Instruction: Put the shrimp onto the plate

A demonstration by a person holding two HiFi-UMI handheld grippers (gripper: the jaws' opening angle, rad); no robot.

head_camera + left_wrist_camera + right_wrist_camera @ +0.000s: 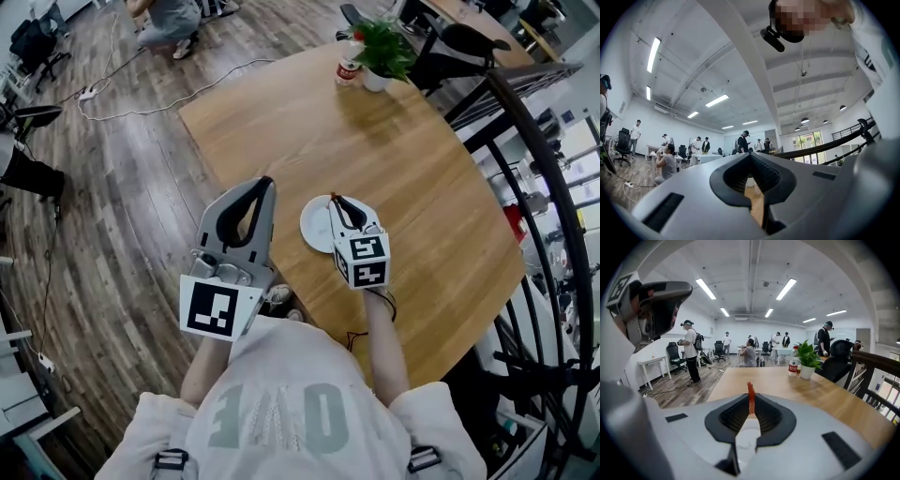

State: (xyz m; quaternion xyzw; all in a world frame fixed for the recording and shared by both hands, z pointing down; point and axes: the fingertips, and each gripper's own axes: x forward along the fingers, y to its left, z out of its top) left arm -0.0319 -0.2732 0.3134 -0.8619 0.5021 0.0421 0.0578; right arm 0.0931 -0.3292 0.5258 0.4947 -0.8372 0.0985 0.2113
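My right gripper (750, 405) pinches the shrimp (751, 392) at its tips, hovering over the plate (312, 228) on the desk (394, 159) — I judge the carry nearly finished. Next: lower, then release. My left gripper (266, 182), at the plate's 9 o'clock, is closed — empty.

Seen from above, a person in a pale sweatshirt holds two grippers over a curved wooden tabletop (394, 159). The right gripper (334, 198) hangs above a white plate (314, 225), a sliver of orange shrimp (333, 196) at its closed fingers. The left gripper (267, 181), tips together, sits over the tabletop's near edge. A potted plant (384, 49) and a bottle (348, 68) stand at the far edge.
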